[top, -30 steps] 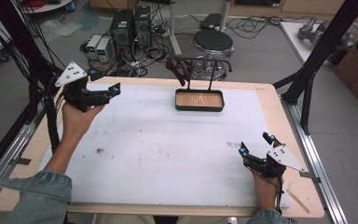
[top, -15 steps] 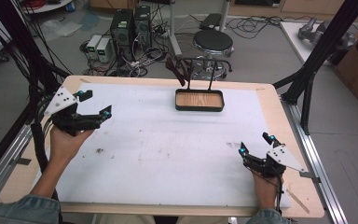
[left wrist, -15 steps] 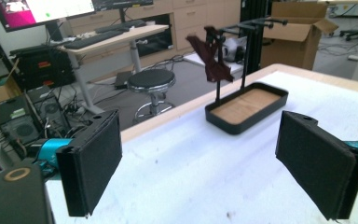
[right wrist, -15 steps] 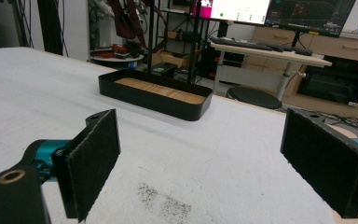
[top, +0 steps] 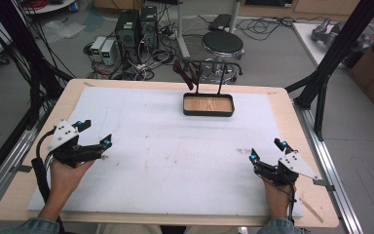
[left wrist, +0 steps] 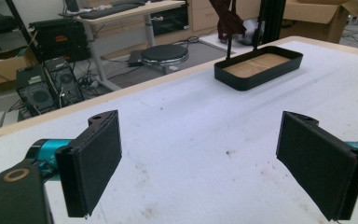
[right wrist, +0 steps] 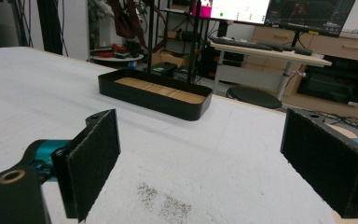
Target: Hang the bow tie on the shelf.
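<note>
The black oblong tray with a wooden floor (top: 208,105) stands empty at the table's far edge. The left gripper (top: 93,135) and right gripper (top: 268,149) rest near the front corners, jaws wide apart (probably waiting).

High view: overhead, facing forward and down across the whole worktop (top: 141,195). Left and right claw views: low, close to the surface, facing the far edge. Shared by all three: the tray (top: 208,105) (left wrist: 258,66) (right wrist: 154,98).
</note>
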### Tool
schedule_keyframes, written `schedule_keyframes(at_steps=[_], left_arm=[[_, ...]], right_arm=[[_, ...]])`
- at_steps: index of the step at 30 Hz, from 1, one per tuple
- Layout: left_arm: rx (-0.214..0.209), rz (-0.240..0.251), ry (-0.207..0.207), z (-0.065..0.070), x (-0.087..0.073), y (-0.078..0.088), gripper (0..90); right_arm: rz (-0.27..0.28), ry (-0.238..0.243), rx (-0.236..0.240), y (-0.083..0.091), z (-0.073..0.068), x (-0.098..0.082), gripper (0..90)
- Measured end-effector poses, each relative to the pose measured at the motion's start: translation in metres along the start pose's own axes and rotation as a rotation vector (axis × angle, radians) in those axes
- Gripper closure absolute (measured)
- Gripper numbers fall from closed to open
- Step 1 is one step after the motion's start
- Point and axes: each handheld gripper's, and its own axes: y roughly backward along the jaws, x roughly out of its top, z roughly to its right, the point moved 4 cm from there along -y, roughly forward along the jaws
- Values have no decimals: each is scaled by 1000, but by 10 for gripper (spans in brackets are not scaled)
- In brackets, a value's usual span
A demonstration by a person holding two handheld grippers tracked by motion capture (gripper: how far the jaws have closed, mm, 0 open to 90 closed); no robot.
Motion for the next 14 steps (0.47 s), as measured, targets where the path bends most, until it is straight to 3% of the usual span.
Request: schedule_keyframes(at_steps=[8, 14], left_arm=[[29, -37, -30, 8, -22, 2, 144], [40, -49, -21, 9, -29, 3, 144]], right_arm=[[0, 4, -1, 0, 0, 0, 108], [-1, 3, -1, 0, 0, 0, 108]])
